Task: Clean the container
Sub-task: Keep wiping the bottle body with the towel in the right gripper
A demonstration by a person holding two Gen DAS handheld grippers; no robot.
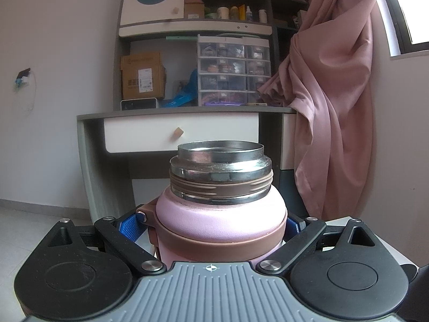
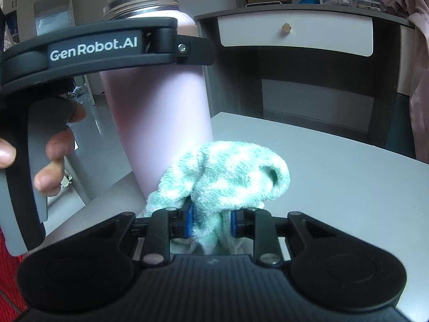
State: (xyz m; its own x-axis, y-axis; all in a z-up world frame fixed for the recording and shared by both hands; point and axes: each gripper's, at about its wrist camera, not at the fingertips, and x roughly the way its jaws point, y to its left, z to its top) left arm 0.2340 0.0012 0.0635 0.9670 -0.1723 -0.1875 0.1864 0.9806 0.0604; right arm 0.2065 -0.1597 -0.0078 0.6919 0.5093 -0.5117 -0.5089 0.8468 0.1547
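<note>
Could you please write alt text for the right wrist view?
The right gripper pinches a bunched mint-green terry cloth above a grey tabletop. Beside it, the left gripper clamps a tall pink steel-rimmed bottle, lid off.

Landmark: grey desk point(image 1: 187, 112) with white drawer point(image 1: 182, 134)
Above desk: shelving unit point(image 1: 228, 5) crowded with bottles and boxes
On desk: clear drawer organiser point(image 1: 233, 71); cardboard box point(image 1: 142, 75) left of it
Right of desk: pink curtain point(image 1: 335, 94), daylit window point(image 1: 410, 8) beyond
Left of desk: plain pale wall point(image 1: 53, 53)
Below desk: light tiled floor point(image 1: 40, 222)
</note>
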